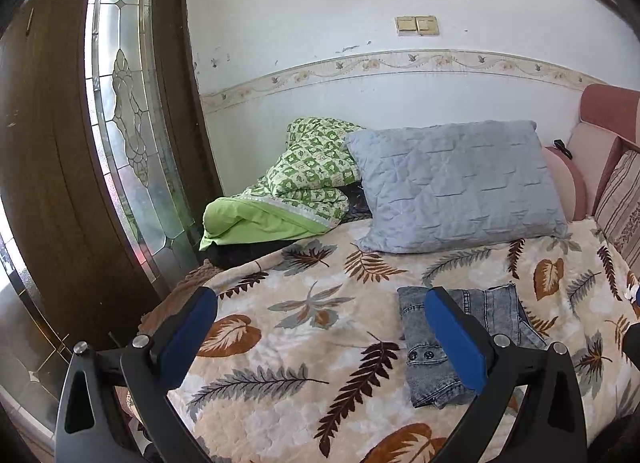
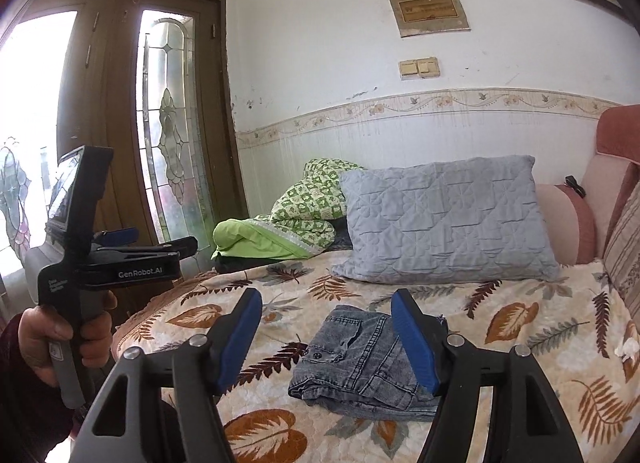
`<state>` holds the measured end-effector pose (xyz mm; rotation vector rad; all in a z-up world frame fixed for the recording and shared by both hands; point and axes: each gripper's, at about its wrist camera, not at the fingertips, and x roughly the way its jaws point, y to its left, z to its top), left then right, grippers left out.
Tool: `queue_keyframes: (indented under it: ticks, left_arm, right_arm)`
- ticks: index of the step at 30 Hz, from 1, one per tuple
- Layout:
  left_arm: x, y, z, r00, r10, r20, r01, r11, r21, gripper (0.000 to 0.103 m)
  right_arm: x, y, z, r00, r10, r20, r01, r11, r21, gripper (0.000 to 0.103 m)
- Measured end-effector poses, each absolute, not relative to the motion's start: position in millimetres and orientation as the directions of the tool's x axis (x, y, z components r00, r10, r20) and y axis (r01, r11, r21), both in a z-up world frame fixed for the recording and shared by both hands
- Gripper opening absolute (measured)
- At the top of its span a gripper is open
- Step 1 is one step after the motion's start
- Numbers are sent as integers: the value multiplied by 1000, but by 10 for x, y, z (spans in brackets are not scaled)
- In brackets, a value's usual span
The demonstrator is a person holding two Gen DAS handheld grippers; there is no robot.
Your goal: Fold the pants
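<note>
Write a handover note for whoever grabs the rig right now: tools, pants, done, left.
Left tool: open, empty, held above the bed, apart from the pants.
Right tool: open, empty, above the bed, pointing at the pants.
Pants: grey jeans, folded into a compact bundle, lying on the leaf-print blanket in front of the grey pillow.
Done: the fold looks finished; neither tool is touching them.
Left: probably nothing beyond checking that the bundle is tidy.

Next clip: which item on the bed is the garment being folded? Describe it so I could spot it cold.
On the leaf-print bedspread, look in front of the grey quilted pillow, toward the near edge. The pants lie there as a compact folded bundle. They are the only faded grey-blue denim on the bed, with visible stitching and snap buttons.
</note>
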<state>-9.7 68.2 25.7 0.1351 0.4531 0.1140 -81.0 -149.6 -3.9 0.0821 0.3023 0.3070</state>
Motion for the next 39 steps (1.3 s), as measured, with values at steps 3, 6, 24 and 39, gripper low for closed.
queue_keyframes:
  ticks: [3, 6, 24, 39]
  left_arm:
    - [-71, 653, 215, 889, 138, -436, -74, 984, 162, 103]
    - [-49, 634, 176, 886, 135, -443, -67, 984, 165, 103]
    - [98, 558, -42, 860, 126, -495, -38, 982, 184, 103]
    - [24, 518, -38, 860, 121, -496, -22, 980, 200, 103]
  right_arm:
    - [-781, -1517, -107, 904, 308, -296, -279, 950, 137, 71]
    - [-736, -1550, -166, 902, 305, -306, -270, 951, 153, 71]
    - [-576, -1603, -372, 883, 297, -364, -242, 952, 190, 71]
    - [-595, -1627, -421, 873, 279, -400, -217, 957, 193, 71]
